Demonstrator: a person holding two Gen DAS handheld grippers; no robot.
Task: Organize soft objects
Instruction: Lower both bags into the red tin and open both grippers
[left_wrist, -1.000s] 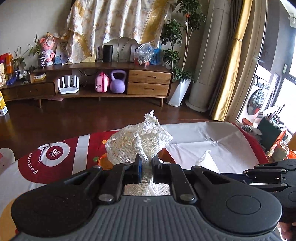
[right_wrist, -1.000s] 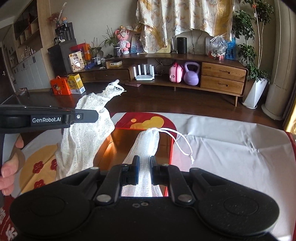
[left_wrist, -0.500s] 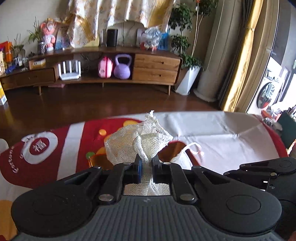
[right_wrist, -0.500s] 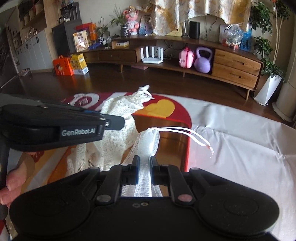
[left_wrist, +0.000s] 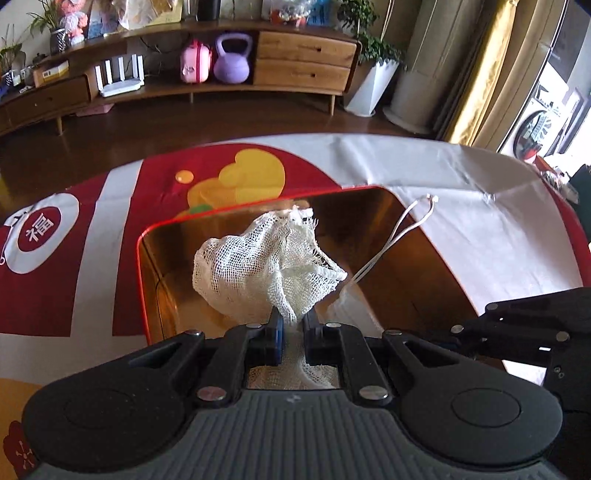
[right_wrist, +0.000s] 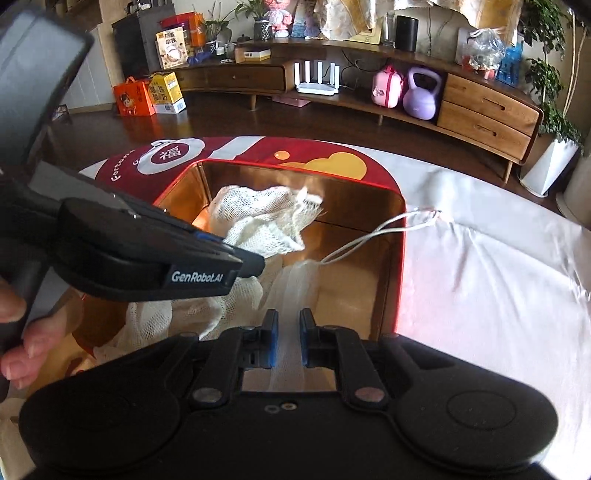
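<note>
Nearest: the left gripper (left_wrist: 292, 321) is clamping a bunched white mesh cloth (left_wrist: 266, 273), jaws pressed together on its gathered neck. Beside it, the right gripper (right_wrist: 284, 325) is pinching a finer white drawstring bag (right_wrist: 295, 284), jaws closed on the fabric. Fingers (right_wrist: 14, 332) are wrapping the left tool's handle.

Both cloths are hanging inside a red box (left_wrist: 142, 258) with shiny gold walls, sitting on the table's red-patterned cover (left_wrist: 110, 229). The bag's cord (left_wrist: 402, 229) is trailing over the box's far right rim onto white sheeting (right_wrist: 498, 266).

Beyond the table's far edge: a wooden sideboard (left_wrist: 303, 55) carrying a purple kettlebell (left_wrist: 231, 61).
</note>
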